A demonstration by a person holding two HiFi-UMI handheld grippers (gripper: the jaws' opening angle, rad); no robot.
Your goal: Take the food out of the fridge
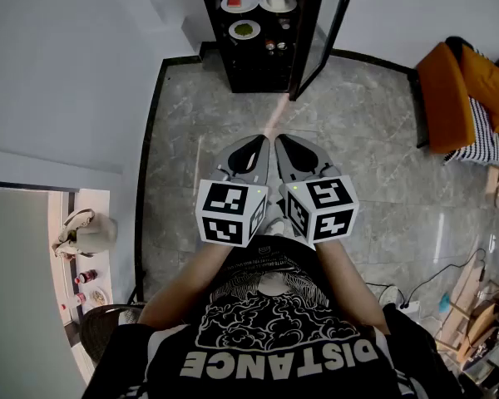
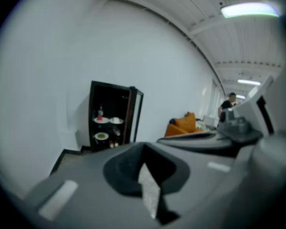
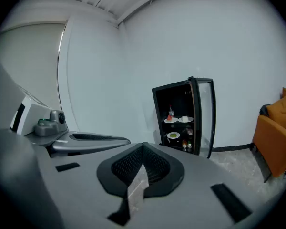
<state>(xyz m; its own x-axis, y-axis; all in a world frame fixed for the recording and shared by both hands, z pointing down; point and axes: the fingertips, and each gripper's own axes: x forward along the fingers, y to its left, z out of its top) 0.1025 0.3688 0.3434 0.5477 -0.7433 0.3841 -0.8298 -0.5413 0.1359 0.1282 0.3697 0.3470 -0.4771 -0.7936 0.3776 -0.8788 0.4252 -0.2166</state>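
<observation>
A small black fridge (image 1: pixel 258 32) stands against the far wall with its glass door (image 1: pixel 320 40) swung open to the right. Inside are a plate with a red item (image 1: pixel 239 3), a white dish (image 1: pixel 278 2), a plate of green food (image 1: pixel 244 30) and small jars (image 1: pixel 270 46) below. My left gripper (image 1: pixel 263 140) and right gripper (image 1: pixel 281 140) are held side by side over the floor, well short of the fridge. Both are shut with nothing in them. The fridge (image 2: pixel 109 116) also shows far ahead in the left gripper view, and the fridge (image 3: pixel 181 118) in the right gripper view.
An orange armchair (image 1: pixel 461 90) with striped cloth stands at the right. Cables (image 1: pixel 432 281) and clutter lie at the lower right. A doorway at the left shows a bag (image 1: pixel 83 231). A person (image 2: pixel 227 106) stands far off in the left gripper view.
</observation>
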